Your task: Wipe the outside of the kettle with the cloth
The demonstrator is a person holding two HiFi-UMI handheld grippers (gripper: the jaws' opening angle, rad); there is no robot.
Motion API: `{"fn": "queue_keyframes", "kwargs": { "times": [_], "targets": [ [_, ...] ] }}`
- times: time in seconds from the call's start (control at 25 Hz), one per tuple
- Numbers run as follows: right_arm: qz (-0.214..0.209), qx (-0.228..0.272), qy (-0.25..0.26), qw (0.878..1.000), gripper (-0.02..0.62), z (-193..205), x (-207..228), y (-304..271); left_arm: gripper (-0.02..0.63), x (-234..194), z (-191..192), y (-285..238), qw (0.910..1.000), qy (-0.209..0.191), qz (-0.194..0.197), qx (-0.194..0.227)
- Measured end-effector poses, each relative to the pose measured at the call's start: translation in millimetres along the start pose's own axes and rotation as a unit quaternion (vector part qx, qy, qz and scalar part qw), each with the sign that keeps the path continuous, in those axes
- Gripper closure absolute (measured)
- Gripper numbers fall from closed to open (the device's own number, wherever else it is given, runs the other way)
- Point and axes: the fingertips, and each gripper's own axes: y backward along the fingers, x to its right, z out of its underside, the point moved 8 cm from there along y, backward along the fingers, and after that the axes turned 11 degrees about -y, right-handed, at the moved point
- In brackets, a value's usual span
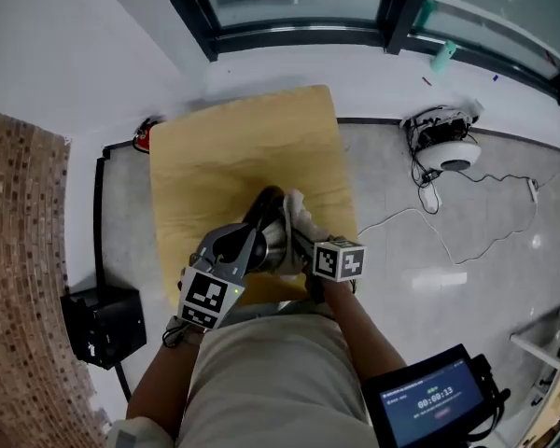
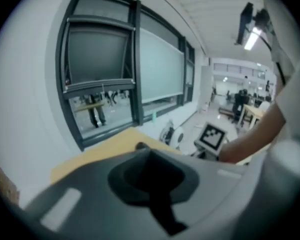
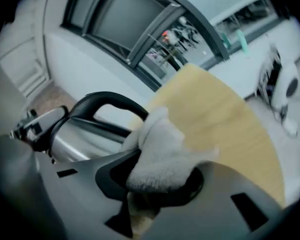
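The kettle [image 3: 85, 134] is silver with a black handle. The cloth [image 3: 162, 154] at its 3 o'clock looks off-white, perhaps cream. The worktop [image 1: 243, 147] is pale yellow wood. The left gripper [image 2: 152, 181] and right gripper [image 3: 160, 189] are grey, with black-and-white square-patterned cubes.

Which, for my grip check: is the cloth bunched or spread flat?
Bunched: the cloth bulges as a wad from the shut jaws of the right gripper.

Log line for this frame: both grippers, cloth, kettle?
right hand-held gripper: shut on cloth | cloth: touching kettle near handle | left hand-held gripper: shut, empty | step: wiping kettle
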Motion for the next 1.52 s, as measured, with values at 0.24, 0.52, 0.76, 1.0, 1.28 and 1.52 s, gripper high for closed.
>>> {"fn": "queue_keyframes", "kwargs": {
  "times": [0.24,0.52,0.76,1.0,1.28,1.52],
  "targets": [
    [-0.085,0.062,0.05,0.993,0.477,-14.4,-30.3,3.8,0.612,-0.6,0.9,-2.5,0.9999,0.011,0.012,-0.003],
    [-0.148,0.07,0.14,0.977,0.477,-23.2,-70.3,12.4,0.609,-2.2,4.2,3.0,0.9996,0.023,0.014,-0.002],
    [0.019,-0.041,0.12,0.992,0.477,-13.4,-16.0,-9.5,0.609,-1.2,4.6,4.2,0.9998,0.015,0.012,-0.004],
    [-0.041,-0.025,0.066,0.997,0.479,-2.3,-1.3,-9.2,0.609,-1.5,6.8,1.1,0.9999,0.011,0.007,0.001],
    [-0.044,0.015,0.161,0.986,0.479,-66.4,-43.3,4.6,0.609,-1.5,11.2,-0.1,1.0,0.005,0.002,0.003],
    [-0.154,-0.025,0.402,0.902,0.477,-127.7,-155.0,-35.0,0.607,15.6,-11.7,15.0,0.9995,0.009,0.028,-0.01]
  ]
}}
